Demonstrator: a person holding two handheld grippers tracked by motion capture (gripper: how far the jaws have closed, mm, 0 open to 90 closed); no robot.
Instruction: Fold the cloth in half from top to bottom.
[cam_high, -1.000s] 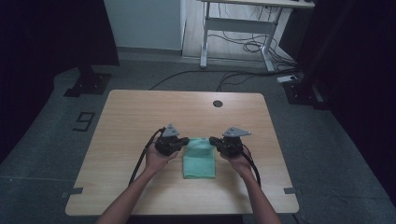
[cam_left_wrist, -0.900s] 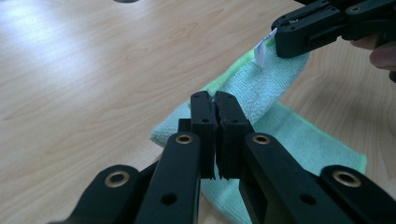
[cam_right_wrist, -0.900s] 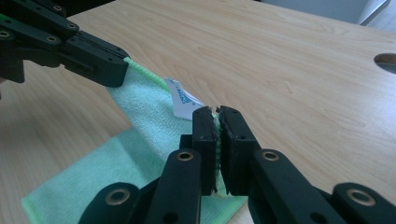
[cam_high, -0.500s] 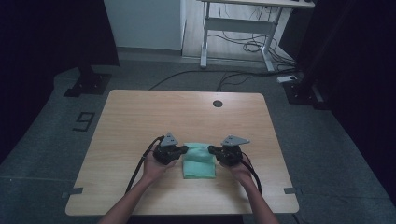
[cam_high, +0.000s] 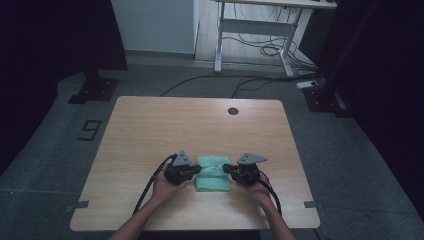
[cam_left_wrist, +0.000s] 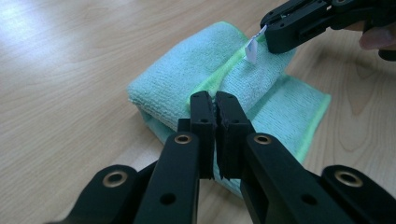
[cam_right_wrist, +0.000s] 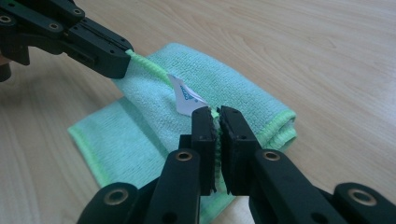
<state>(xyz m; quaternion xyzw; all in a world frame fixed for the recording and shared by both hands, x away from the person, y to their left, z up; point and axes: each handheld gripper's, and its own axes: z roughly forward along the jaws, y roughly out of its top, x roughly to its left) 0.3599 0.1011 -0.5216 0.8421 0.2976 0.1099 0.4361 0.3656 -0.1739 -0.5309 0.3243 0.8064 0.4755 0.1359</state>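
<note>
A light green cloth (cam_high: 213, 179) lies folded on the wooden table (cam_high: 200, 125) near its front edge. My left gripper (cam_high: 198, 170) is shut on the cloth's bright green hem at its left side, and the hem is pinched between the pads (cam_left_wrist: 215, 101). My right gripper (cam_high: 226, 169) is shut on the same raised edge at the right, next to a white label (cam_right_wrist: 186, 97). Between the two grippers the held edge stands lifted over the rest of the cloth (cam_left_wrist: 177, 74). In the left gripper view the right gripper (cam_left_wrist: 273, 37) shows at the top right. In the right gripper view the left gripper (cam_right_wrist: 119, 63) shows at the top left.
A round cable hole (cam_high: 232, 110) sits near the table's far edge. Grey tape marks (cam_high: 77, 205) stick to the front corners. Behind the table, on the floor, stand a white desk frame (cam_high: 250, 30) and loose cables (cam_high: 200, 82).
Both grippers have come toward the table's front edge and a little lower, bringing the cloth's held edge back over the rest of the cloth.
</note>
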